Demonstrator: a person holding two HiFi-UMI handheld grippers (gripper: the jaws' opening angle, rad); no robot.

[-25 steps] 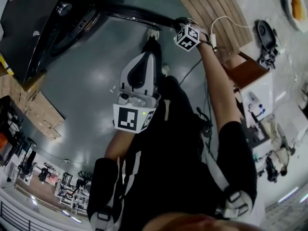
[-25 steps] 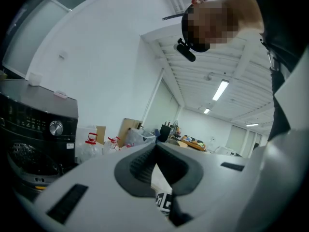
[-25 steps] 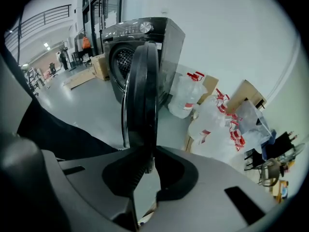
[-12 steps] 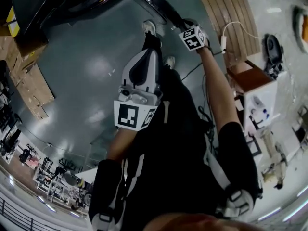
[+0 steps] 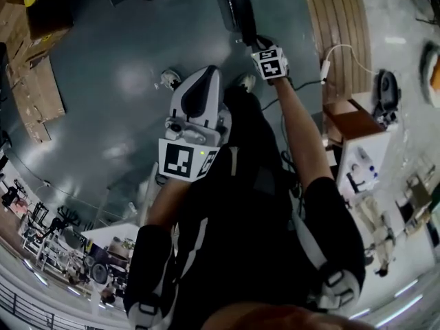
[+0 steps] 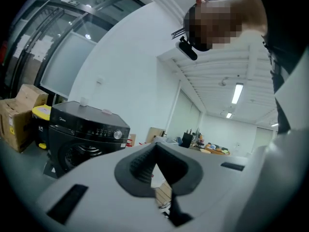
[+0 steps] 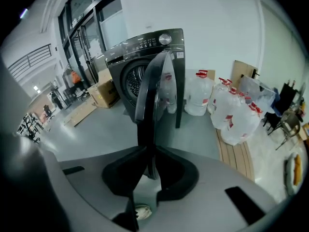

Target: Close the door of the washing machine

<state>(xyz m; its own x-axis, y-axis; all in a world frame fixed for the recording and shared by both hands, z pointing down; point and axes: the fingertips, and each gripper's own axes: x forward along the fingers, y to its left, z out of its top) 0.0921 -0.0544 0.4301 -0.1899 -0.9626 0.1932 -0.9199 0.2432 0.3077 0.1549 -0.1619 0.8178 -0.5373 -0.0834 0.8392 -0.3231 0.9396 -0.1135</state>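
Observation:
The black washing machine [image 7: 140,64] stands ahead with its round door [image 7: 155,93] swung out, edge-on to the right gripper view. My right gripper [image 7: 148,161] is shut on the door's rim. From the head view that same right gripper [image 5: 256,43] holds the dark door edge [image 5: 234,5] at the top of the picture. My left gripper [image 5: 205,74] hangs in front of the person's body, away from the door. The left gripper [image 6: 155,151] has its pads together with nothing in them, and the washing machine [image 6: 82,129] shows at that view's left.
Cardboard boxes [image 5: 31,81] lie on the grey floor left of the machine. Water jugs [image 7: 198,93] and white bags [image 7: 236,115] stand to its right beside a wooden pallet [image 5: 337,19]. A cable [image 5: 330,53] and a white cabinet [image 5: 357,163] are at the right.
The right gripper has carried the door edge along, which now runs nearly straight up the head view instead of slanting left. The washing machine's body has slid out of the top left. The left gripper shifted slightly.

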